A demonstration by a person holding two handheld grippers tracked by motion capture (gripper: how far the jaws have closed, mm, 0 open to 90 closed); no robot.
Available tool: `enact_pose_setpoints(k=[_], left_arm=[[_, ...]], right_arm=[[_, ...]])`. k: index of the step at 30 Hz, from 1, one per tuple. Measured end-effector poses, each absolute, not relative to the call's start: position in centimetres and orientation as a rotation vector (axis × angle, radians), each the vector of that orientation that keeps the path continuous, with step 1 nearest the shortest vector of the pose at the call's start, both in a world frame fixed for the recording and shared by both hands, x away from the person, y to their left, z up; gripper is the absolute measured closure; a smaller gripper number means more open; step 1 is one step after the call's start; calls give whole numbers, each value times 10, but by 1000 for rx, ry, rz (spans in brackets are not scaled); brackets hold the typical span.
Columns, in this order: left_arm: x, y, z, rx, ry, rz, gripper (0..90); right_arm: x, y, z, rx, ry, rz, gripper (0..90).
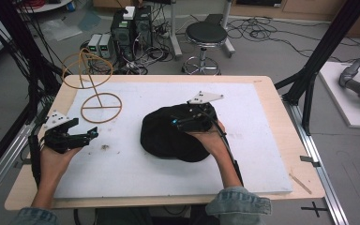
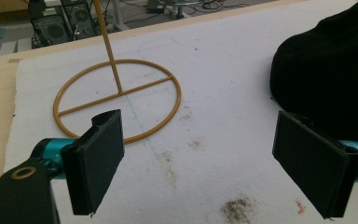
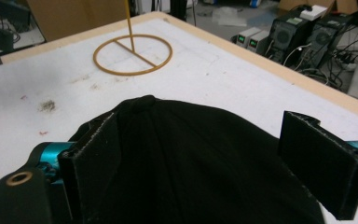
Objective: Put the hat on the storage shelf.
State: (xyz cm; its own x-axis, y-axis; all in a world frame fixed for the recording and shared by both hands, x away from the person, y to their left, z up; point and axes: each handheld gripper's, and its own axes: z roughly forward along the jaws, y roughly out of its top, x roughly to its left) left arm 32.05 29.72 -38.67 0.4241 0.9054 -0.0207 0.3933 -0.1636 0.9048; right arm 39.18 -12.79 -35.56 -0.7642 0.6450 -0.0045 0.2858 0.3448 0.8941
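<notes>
Lying near the middle of the white board (image 1: 122,168), somewhat toward its right edge, the black cap (image 1: 168,138) is a soft dark mound with a small button (image 3: 142,100) at its crown and faint seams running down from it. The right gripper (image 1: 193,121) sits over the cap's far right part with its jaws spread wide to either side of the crown, not closed on the cloth. The left gripper (image 1: 82,136) hangs near the board's left edge, jaws also wide apart, holding nothing. Toward the far left corner stands a yellow wire stand (image 1: 101,107). The cap's brim is hard to make out against the black fabric, and the right hand (image 1: 211,140) covers its near right side.
</notes>
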Motion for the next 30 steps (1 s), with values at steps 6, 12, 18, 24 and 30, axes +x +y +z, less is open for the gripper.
enact_pose_setpoints(k=[6, 12, 18, 24, 30], left_arm=[[319, 296, -386, 1749, 1123, 690, 169], [320, 297, -385, 1736, 1124, 686, 170], [320, 298, -385, 1734, 1124, 683, 170], [320, 299, -385, 1732, 1126, 676, 169], [320, 300, -385, 1727, 1132, 677, 170]], right_arm=[[394, -115, -362, 805, 2291, 1384, 146], [396, -106, -367, 782, 2323, 1348, 166], [397, -101, -371, 790, 2343, 1296, 196], [400, -97, -375, 779, 2376, 1248, 261], [401, -97, -376, 761, 2395, 1204, 371]])
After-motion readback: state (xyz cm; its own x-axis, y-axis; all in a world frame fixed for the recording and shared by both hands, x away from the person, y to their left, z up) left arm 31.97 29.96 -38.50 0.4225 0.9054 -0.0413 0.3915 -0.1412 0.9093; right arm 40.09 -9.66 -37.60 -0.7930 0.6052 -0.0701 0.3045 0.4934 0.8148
